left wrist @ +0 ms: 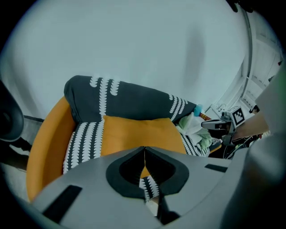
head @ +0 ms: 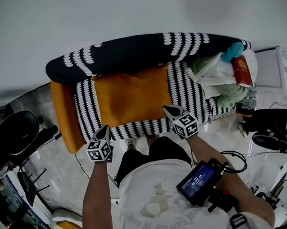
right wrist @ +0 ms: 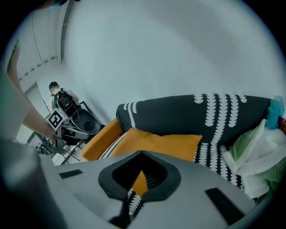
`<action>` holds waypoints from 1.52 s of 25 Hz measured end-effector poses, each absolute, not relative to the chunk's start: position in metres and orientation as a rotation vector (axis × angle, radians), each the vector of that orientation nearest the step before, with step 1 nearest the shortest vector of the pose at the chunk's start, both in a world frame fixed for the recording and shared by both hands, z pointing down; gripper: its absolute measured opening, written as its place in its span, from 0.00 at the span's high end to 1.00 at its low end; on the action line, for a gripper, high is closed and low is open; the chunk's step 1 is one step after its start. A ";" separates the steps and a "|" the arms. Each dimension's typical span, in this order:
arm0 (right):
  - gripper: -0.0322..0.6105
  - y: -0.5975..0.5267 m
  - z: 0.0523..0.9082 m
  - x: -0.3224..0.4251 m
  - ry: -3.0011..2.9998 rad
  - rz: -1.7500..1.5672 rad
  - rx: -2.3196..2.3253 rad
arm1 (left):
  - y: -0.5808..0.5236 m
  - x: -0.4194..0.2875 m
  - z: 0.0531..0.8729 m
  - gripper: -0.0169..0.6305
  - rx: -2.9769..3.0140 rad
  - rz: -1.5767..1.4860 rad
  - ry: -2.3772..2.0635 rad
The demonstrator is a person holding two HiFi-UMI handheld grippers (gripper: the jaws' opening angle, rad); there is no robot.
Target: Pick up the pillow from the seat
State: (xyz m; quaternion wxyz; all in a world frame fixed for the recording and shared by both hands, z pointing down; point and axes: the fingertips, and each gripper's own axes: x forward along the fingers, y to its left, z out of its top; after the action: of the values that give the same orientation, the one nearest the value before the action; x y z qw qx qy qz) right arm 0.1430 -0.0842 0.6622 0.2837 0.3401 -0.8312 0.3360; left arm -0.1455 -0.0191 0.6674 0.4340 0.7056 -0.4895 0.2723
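The sofa is black with rows of white scallop marks, and it has a plain orange armrest at its left end. The pillow lies flat on the seat, filling the left and middle part from the backrest almost to the front edge. It is a broad, soft rectangle of plain mustard-orange cloth with slightly drawn-in corners. A strip of patterned seat shows on each side of it and along the front.

The right end of the seat carries a heap of clothes in white and pale green, with a red book on top near the right edge.

Both tools hover at the seat's front edge, one at each front corner of the pillow. The left hand-held gripper points at the front left corner, and in its own view the pillow lies just beyond the tip. Its jaws are pressed together with nothing between them. The right hand-held gripper has its tip over the front right corner; whether it touches the cloth cannot be told. Its jaws are likewise closed and empty, with the pillow just ahead of them.
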 end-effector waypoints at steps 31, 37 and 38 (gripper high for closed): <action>0.52 -0.144 0.817 0.174 -1.912 1.349 1.086 | -0.078 -0.189 0.838 0.50 1.431 0.623 -1.274; 0.57 -0.145 0.839 0.169 -1.823 1.303 1.047 | -0.083 -0.183 0.862 0.50 1.392 0.614 -1.254; 0.60 -0.145 0.841 0.168 -1.822 1.299 1.029 | -0.082 -0.181 0.863 0.54 1.387 0.612 -1.247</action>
State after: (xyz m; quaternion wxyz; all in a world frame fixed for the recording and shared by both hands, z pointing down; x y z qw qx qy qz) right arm 0.1677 -0.1448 0.8409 0.3331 0.3939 -0.6975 0.4973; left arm -0.1811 -0.0820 0.8630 0.5557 0.5875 -0.5281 0.2592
